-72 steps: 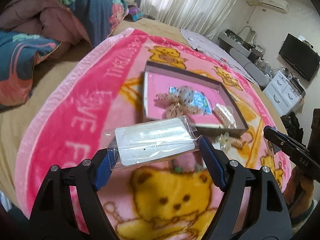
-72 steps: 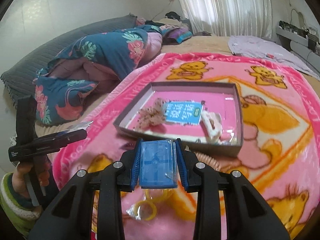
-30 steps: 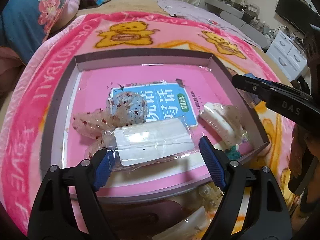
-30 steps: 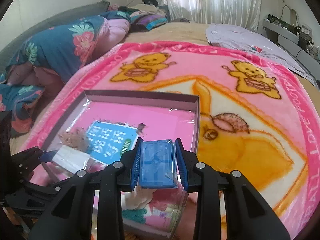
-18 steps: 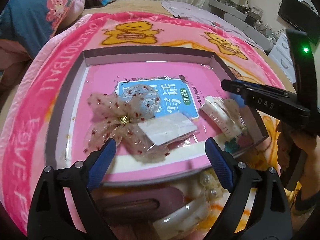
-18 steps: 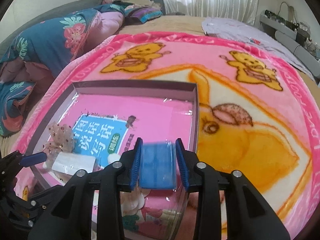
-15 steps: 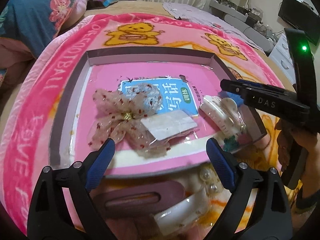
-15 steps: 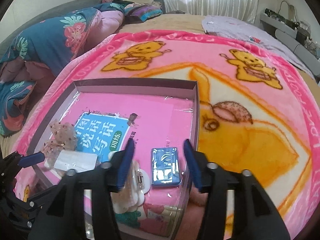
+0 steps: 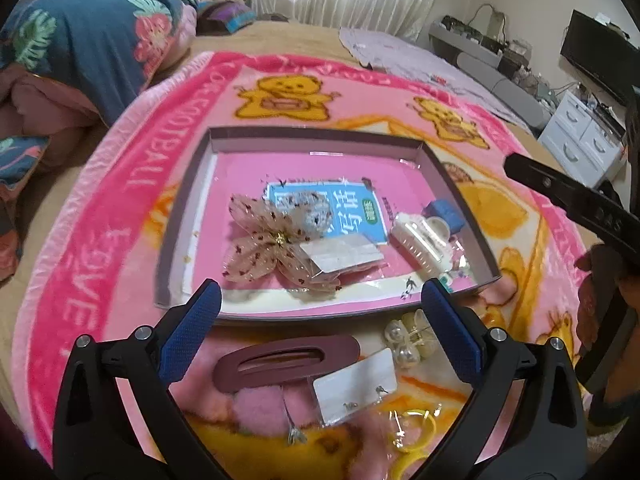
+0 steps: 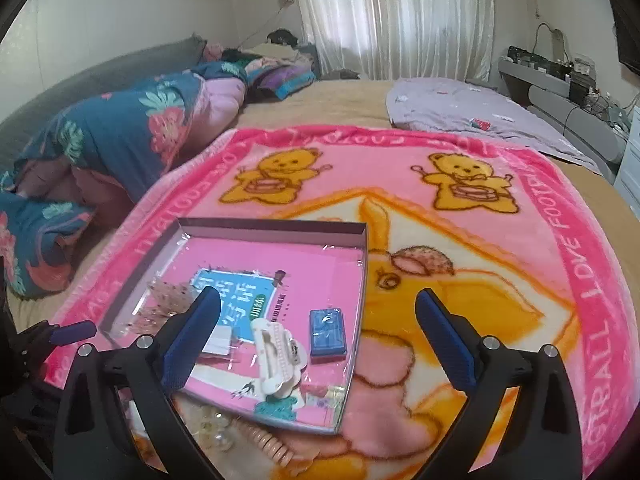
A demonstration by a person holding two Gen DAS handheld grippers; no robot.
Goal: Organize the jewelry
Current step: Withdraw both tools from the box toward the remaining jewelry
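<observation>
A shallow grey box [image 9: 188, 208] with a pink floor lies on the bear blanket; it also shows in the right wrist view [image 10: 276, 225]. Inside lie a sheer bow [image 9: 268, 248], a clear packet with a white card [image 9: 340, 255], a white claw clip [image 9: 420, 240] and a small blue box [image 10: 327, 333]. My left gripper [image 9: 320, 334] is open and empty, just in front of the box. My right gripper [image 10: 316, 340] is open and empty above the box's right side. In front of the box lie a maroon clip [image 9: 286, 362], an earring card [image 9: 356, 386], pearl pieces [image 9: 408, 344] and yellow rings [image 9: 416, 432].
A pink bear blanket [image 10: 480, 280] covers the bed. A blue floral quilt [image 10: 120, 136] is heaped at the left. A lilac cloth [image 10: 460, 112] lies far right. A pink coiled hair tie [image 10: 268, 440] lies by the box's near edge.
Both grippers opened and dropped their loads into the box: the left its clear packet by the bow, the right its blue box by the right wall. Both have since drawn back.
</observation>
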